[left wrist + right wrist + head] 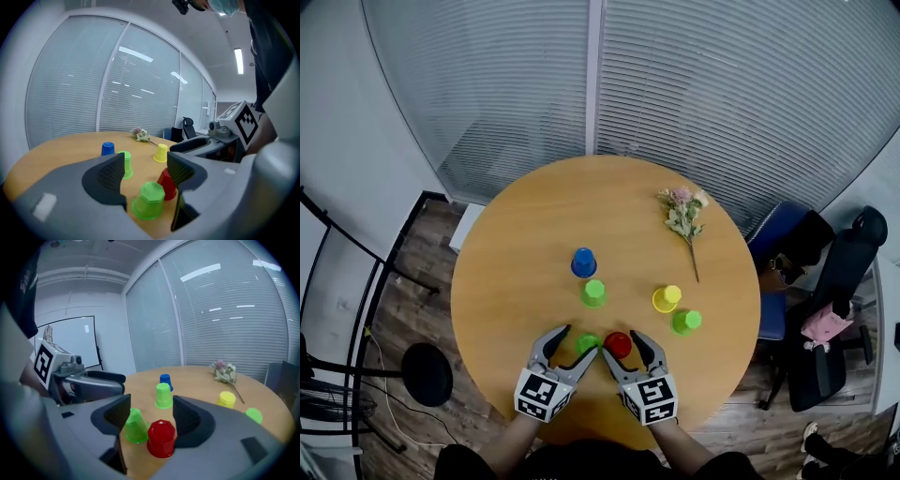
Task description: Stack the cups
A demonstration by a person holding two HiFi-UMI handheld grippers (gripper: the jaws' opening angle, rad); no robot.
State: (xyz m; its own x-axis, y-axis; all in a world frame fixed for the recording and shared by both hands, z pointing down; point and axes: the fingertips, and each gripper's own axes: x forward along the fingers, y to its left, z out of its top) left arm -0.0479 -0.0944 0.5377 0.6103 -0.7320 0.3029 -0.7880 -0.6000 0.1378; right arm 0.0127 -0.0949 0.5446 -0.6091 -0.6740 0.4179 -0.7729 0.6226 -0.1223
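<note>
1. Table point(506, 281), round and wooden, is carrying everything noted below.
2. Red cup point(618, 345) and near green cup point(587, 343) are standing just beside each other close to the table's near edge. Whether they are touching cannot be told.
3. Left gripper point(145, 157) is hovering over that edge with its jaws released and spread. The near green cup is showing between them, with no pad on it.
4. Right gripper point(151, 399) is hovering alongside with its jaws wide apart. The red cup is sitting low between them, unclamped.
5. Blue cup point(583, 262) and middle green cup point(593, 292) are standing close together about the table's centre.
6. Yellow cup point(666, 298) and right green cup point(685, 322) are standing near each other toward the right edge.
7. Flower sprig point(683, 217) is lying toward the far right edge, apart from the cups.
8. All six cups are resting mouth-down, none stacked.
</note>
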